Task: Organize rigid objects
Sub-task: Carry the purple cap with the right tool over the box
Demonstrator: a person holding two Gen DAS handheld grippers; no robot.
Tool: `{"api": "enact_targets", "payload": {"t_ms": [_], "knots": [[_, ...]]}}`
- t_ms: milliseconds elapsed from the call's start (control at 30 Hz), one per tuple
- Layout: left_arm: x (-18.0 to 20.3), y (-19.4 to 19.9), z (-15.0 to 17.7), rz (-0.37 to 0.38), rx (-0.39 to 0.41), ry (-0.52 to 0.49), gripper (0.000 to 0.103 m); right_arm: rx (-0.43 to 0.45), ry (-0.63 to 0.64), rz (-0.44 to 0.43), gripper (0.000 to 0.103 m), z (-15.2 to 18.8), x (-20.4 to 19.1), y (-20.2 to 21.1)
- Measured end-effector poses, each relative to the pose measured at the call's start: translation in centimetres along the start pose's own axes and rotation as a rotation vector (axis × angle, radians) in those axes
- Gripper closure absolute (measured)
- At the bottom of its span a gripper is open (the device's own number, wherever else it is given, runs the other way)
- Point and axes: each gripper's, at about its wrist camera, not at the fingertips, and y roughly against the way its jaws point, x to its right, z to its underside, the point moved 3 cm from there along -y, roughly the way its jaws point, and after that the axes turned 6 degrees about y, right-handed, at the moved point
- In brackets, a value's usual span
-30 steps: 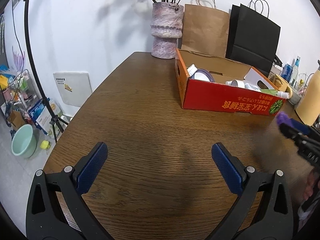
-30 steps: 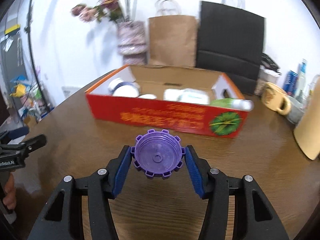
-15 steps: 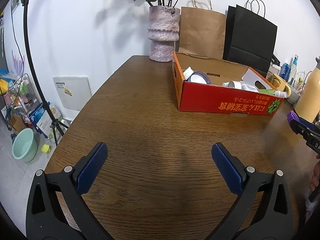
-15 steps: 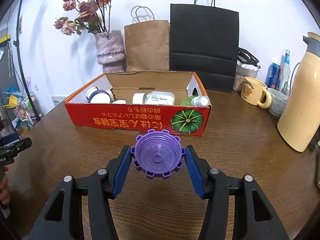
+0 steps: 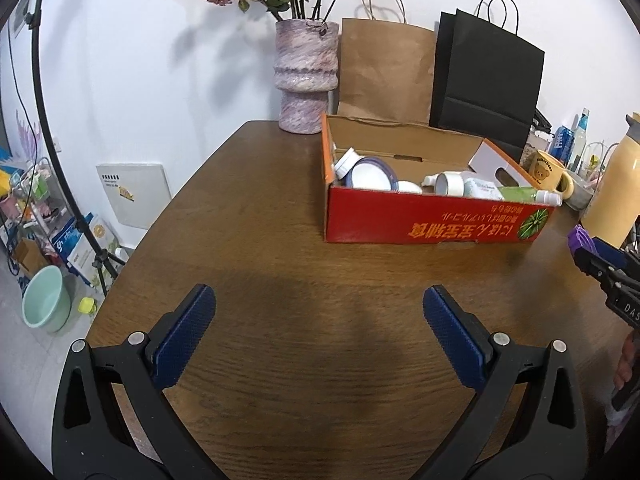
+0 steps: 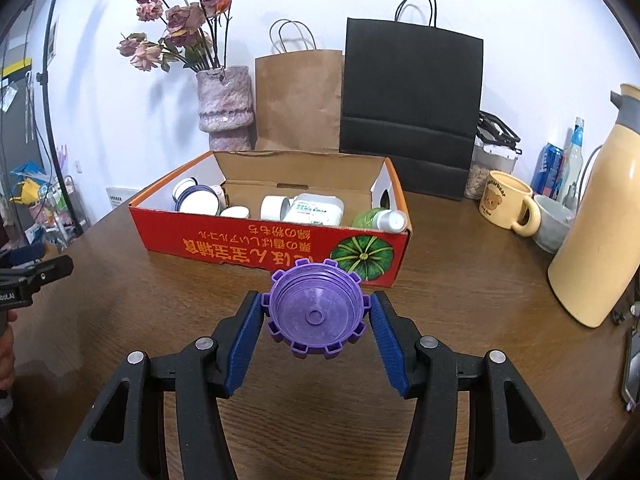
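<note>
Purple notched cap (image 6: 316,314) clamped between right gripper's (image 6: 317,322) pads, before the red box (image 6: 264,246).

Both wrist views looked down-forward over table (image 5: 256,216); red box (image 5: 424,220) at 1 o'clock left, 12 o'clock right (image 6: 272,244); shared.
</note>
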Motion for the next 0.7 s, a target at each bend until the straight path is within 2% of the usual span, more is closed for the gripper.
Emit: {"api": "enact_targets", "payload": {"t_ms": [333, 700], "knots": [[2.2, -0.2, -2.8, 0.024, 0.025, 0.014, 0.000, 0.034, 0.056, -0.008, 0.044, -2.7, -0.5, -0.2], [5.3, -1.4, -5.9, 0.044, 0.064, 0.016, 0.000, 0.068, 0.076, -0.052, 0.044, -6.1, -2.2, -2.2]]}}
